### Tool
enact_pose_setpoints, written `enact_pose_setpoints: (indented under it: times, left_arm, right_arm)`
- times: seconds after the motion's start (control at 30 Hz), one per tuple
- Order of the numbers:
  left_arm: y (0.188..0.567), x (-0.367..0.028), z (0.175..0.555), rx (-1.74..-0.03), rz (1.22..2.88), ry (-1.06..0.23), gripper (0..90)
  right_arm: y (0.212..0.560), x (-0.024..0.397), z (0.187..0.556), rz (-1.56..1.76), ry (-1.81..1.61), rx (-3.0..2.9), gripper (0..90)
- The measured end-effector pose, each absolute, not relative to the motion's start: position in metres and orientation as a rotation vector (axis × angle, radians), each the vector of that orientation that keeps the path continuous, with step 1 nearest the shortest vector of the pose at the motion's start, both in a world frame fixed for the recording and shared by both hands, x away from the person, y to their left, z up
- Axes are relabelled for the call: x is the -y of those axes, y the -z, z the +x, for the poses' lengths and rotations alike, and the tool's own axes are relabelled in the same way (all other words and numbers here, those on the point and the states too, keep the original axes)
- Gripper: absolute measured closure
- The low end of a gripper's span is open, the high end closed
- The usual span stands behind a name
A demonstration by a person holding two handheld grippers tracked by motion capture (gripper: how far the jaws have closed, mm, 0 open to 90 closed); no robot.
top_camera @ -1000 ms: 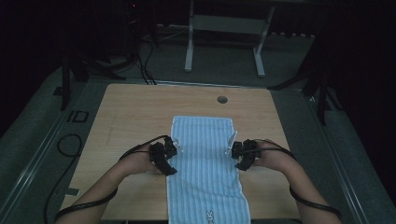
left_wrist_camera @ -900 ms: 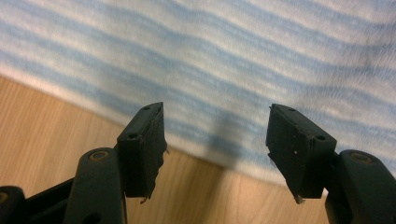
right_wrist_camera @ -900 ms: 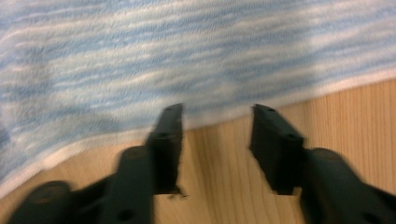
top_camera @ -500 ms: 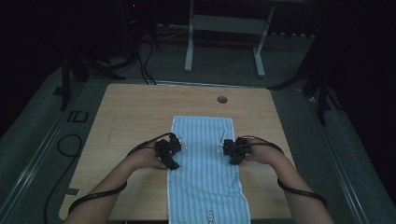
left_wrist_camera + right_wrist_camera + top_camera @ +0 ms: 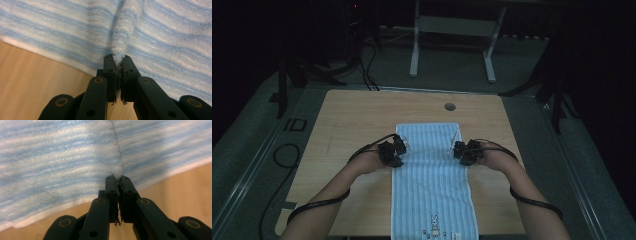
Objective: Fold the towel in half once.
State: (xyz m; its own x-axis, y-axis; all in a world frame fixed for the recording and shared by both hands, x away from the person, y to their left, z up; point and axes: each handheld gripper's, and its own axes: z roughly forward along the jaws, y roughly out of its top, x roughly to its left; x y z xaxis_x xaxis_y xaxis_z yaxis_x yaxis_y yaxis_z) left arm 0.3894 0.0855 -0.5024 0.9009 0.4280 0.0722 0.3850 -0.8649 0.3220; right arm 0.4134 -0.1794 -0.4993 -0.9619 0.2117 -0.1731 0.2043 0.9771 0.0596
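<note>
A blue-and-white striped towel (image 5: 432, 185) lay flat on the wooden worktop (image 5: 357, 120), running lengthwise from the middle towards six o'clock, where its near end hung at the edge and carried a small rabbit picture (image 5: 433, 221). A round hole (image 5: 450, 106) sat in the worktop at twelve o'clock from the towel, well apart from it.

The left claw (image 5: 401, 148) was at the towel's nine o'clock edge, and the right claw (image 5: 458, 149) was at its three o'clock edge, both near the far end of the cloth. Each hand came in from six o'clock with a cable trailing back along the forearm.

The jaws of both claws had just been closing, with cloth between them. In the left gripper view the left claw (image 5: 118, 58) was clenched on a pinched-up ridge of the towel (image 5: 160, 37), which rose as a fold straight ahead at twelve o'clock; bare wood showed at nine o'clock. In the right gripper view the right claw (image 5: 117, 178) was likewise clenched on a small tuck of the towel's (image 5: 62, 162) edge, with wood showing from three o'clock to six o'clock.

No container stood on the worktop.
</note>
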Motion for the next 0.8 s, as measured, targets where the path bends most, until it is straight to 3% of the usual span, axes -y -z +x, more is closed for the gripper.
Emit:
enact_pose_setpoints:
  times: [0.27,0.47,0.57,0.73,0.8]
  left_arm:
    - [0.476,-0.083,0.4,-0.609,2.738,-0.308,84.9]
    - [0.455,-0.094,0.391,-0.617,2.69,-0.326,84.2]
    - [0.447,-0.099,0.368,-0.546,2.703,-0.335,83.5]
    - [0.46,-0.104,0.341,-0.481,2.741,-0.297,82.6]
    - [0.475,-0.105,0.326,-0.45,2.775,-0.246,82.2]
  right_arm:
    - [0.476,0.18,0.431,0.357,-0.09,-2.868,86.1]
    - [0.436,0.185,0.414,0.321,-0.197,-2.815,86.1]
    - [0.423,0.184,0.394,0.283,-0.239,-2.804,86.1]
    - [0.432,0.181,0.361,0.207,-0.23,-2.841,86.0]
    - [0.452,0.179,0.341,0.164,-0.226,-2.898,85.9]
